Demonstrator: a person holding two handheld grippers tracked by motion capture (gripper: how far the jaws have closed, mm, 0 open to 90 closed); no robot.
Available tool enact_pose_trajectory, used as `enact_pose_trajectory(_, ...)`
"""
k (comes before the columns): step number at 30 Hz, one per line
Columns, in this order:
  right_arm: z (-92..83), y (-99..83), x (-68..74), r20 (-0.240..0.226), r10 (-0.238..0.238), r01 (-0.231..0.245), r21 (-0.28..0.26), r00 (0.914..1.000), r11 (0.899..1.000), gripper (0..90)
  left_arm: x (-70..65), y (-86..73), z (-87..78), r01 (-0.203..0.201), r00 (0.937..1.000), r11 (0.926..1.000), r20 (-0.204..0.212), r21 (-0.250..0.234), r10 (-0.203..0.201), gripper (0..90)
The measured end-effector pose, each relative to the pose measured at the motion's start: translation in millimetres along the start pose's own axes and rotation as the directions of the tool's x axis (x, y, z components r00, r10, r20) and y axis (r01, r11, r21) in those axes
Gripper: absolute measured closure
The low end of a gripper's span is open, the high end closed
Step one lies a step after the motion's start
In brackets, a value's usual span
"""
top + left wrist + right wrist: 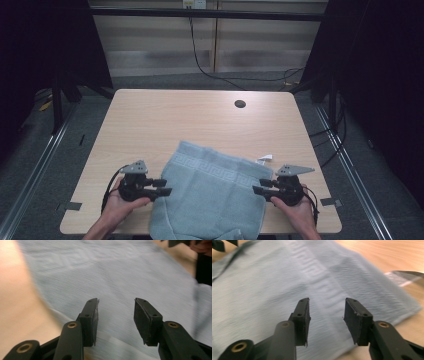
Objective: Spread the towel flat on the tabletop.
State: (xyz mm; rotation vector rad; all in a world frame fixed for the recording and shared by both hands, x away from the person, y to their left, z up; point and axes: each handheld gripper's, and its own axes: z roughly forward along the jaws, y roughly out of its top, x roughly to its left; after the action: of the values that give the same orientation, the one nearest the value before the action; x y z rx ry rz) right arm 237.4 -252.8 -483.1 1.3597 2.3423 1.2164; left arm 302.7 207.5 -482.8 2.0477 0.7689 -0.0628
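Item one — a pale blue towel with a woven key-pattern band, lying flat on the near half of the wooden table, its near end draped over the table's front edge. We note a small white tag at its far right corner.

Item two — our left gripper, held at the towel's left edge and pointing inward across it; jaws spread, nothing between them, the cloth lying beneath in the left gripper view.

Item three — our right gripper, at the towel's right edge, facing the left one; jaws likewise spread, gripping nothing.

Also listed: a round cable hole at the table's far side, well apart from the towel.
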Motion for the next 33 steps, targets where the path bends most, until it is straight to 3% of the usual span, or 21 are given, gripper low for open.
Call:
enact_pose_trajectory(1, 2.6, 1.1, -5.4, 0.021, 0.002, -0.002, 0.005, 0.9998, 1.000, 53.0, 6.2, 4.6, 2.4, 0.012, 0.9994, 0.9999, -0.031, 0.011, -0.011, 53.2)
enact_pose_trajectory(3, 5.8, 2.0, -14.1, 0.037, 0.006, -0.006, 0.010, 0.9993, 1.000, 50.6, 16.6, 13.3, 7.6, 0.027, 0.9994, 0.9996, -0.020, 0.012, -0.027, 51.4)
enact_pose_trajectory(5, 7.6, 1.6, -20.2, 0.067, 0.008, -0.008, 0.013, 0.9977, 1.000, 47.2, 23.8, 18.9, 14.4, 0.025, 0.9983, 0.9997, -0.053, 0.006, -0.025, 49.9)
enact_pose_trajectory(6, 7.6, 1.6, -20.2, 0.067, 0.008, -0.008, 0.013, 0.9977, 1.000, 47.2, 28.2, 20.7, 18.3, 0.036, 0.9982, 0.9993, -0.049, 0.015, -0.035, 49.9)
enact_pose_trajectory(8, 9.5, 0.7, -21.7, 0.074, 0.012, -0.013, 0.008, 0.9972, 1.000, 45.6, 32.5, 22.7, 25.6, 0.030, 0.9959, 0.9988, -0.086, 0.037, -0.027, 48.0)
enact_pose_trajectory(9, 12.4, -0.5, -21.1, 0.102, -0.007, 0.005, 0.024, 0.9948, 1.000, 43.7, 34.2, 22.7, 27.5, 0.031, 0.9951, 0.9991, -0.095, 0.029, -0.028, 47.6)
enact_pose_trajectory(10, 12.4, -0.5, -21.1, 0.102, -0.007, 0.005, 0.024, 0.9948, 1.000, 43.7, 36.0, 22.5, 28.5, 0.038, 0.9946, 0.9990, -0.098, 0.023, -0.036, 47.6)
enact_pose_trajectory(12, 16.0, -2.4, -21.3, 0.090, -0.017, 0.014, 0.037, 0.9958, 0.999, 42.7, 36.1, 21.2, 30.4, 0.004, 0.9925, 0.9987, -0.122, 0.050, 0.002, 48.7)
enact_pose_trajectory(13, 16.4, -2.2, -19.8, 0.098, -0.020, 0.016, 0.040, 0.9950, 0.999, 42.3, 37.3, 20.1, 30.8, -0.003, 0.9885, 0.9988, -0.151, 0.049, 0.010, 50.1)
enact_pose_trajectory(15, 17.6, -2.0, -20.2, 0.096, -0.028, 0.025, 0.036, 0.9950, 0.999, 41.4, 42.6, 17.9, 33.2, 0.039, 0.9890, 0.9983, -0.144, 0.043, -0.032, 48.2)
enact_pose_trajectory(17, 19.0, -1.8, -19.2, 0.104, -0.050, 0.047, 0.038, 0.9933, 0.998, 41.6, 42.0, 17.1, 33.0, 0.010, 0.9825, 0.9987, -0.186, 0.050, -0.001, 48.6)
enact_pose_trajectory(19, 20.8, -2.3, -15.1, 0.129, -0.083, 0.077, 0.048, 0.9882, 0.996, 42.9, 42.4, 17.4, 33.3, 0.008, 0.9809, 0.9986, -0.194, 0.052, 0.002, 48.1)
enact_pose_trajectory(20, 22.5, -2.3, -11.7, 0.154, -0.111, 0.103, 0.056, 0.9818, 0.993, 42.9, 40.9, 17.3, 33.7, -0.005, 0.9780, 0.9984, -0.208, 0.057, 0.017, 49.2)
enact_pose_trajectory(22, 25.2, -0.3, -8.0, 0.169, -0.116, 0.106, 0.065, 0.9788, 0.992, 45.1, 35.9, 16.6, 35.2, -0.055, 0.9699, 0.9955, -0.233, 0.077, 0.071, 49.7)
enact_pose_trajectory(24, 27.5, 0.9, -6.5, 0.168, -0.122, 0.113, 0.057, 0.9783, 0.992, 52.9, 29.5, 15.9, 35.1, -0.104, 0.9626, 0.9879, -0.238, 0.115, 0.129, 54.3)
enact_pose_trajectory(25, 29.0, 1.2, -5.4, 0.166, -0.125, 0.119, 0.047, 0.9781, 0.992, 59.6, 26.3, 15.4, 35.0, -0.114, 0.9663, 0.9861, -0.217, 0.121, 0.138, 58.7)
enact_pose_trajectory(26, 30.3, 1.9, -3.9, 0.158, -0.130, 0.125, 0.043, 0.9788, 0.991, 66.3, 23.7, 14.4, 33.9, -0.133, 0.9630, 0.9821, -0.217, 0.134, 0.160, 65.4)
enact_pose_trajectory(28, 31.9, 4.0, -1.9, 0.146, -0.117, 0.111, 0.048, 0.9824, 0.993, 74.6, 21.6, 9.6, 31.1, -0.119, 0.9758, 0.9858, -0.170, 0.118, 0.138, 79.4)
enact_pose_trajectory(30, 33.8, 5.4, -2.9, 0.098, -0.083, 0.080, 0.039, 0.9917, 0.996, 81.8, 22.7, 4.3, 26.9, -0.092, 0.9828, 0.9913, -0.152, 0.094, 0.105, 83.9)
enact_pose_trajectory(32, 34.0, 7.2, -5.0, 0.065, -0.060, 0.058, 0.033, 0.9961, 0.998, 83.2, 23.3, 1.9, 20.7, -0.073, 0.9790, 0.9940, -0.184, 0.081, 0.087, 84.7)
enact_pose_trajectory(33, 31.5, 9.1, -6.4, 0.048, -0.051, 0.051, 0.012, 0.9975, 0.999, 83.4, 23.0, 1.6, 15.9, -0.058, 0.9827, 0.9966, -0.172, 0.058, 0.068, 84.8)
